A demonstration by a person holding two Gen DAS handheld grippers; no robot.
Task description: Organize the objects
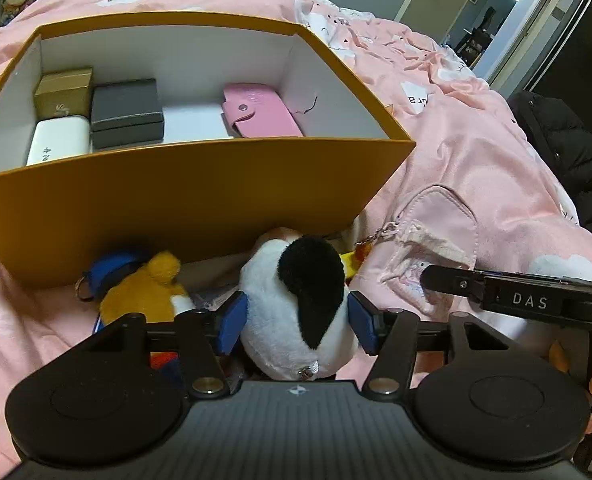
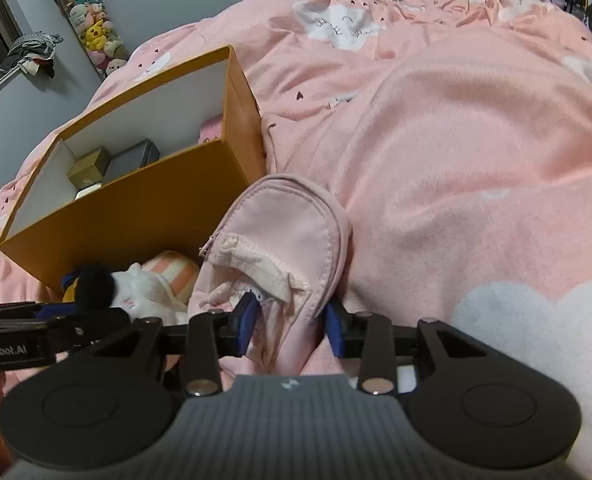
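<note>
My left gripper [image 1: 298, 320] is shut on a white plush toy with a black ear [image 1: 296, 304], low in front of the orange box [image 1: 183, 200]. My right gripper [image 2: 291, 320] is shut on the open edge of a pink pouch [image 2: 283, 236] that lies on the pink bedcover right of the box. The pouch also shows in the left wrist view [image 1: 428, 240], with the right gripper's finger over it. The plush also shows in the right wrist view [image 2: 143, 288]. The box holds a gold box [image 1: 63, 92], a dark grey box [image 1: 127, 112], a white case [image 1: 57, 140] and a pink case [image 1: 259, 112].
An orange plush [image 1: 147, 292] and a blue strap with a ring [image 1: 103, 268] lie against the box's front wall. A striped pink item [image 2: 175, 268] lies beside the pouch. A dark jacket [image 1: 564, 148] sits at the bed's right edge. A doorway [image 1: 488, 8] opens behind the bed.
</note>
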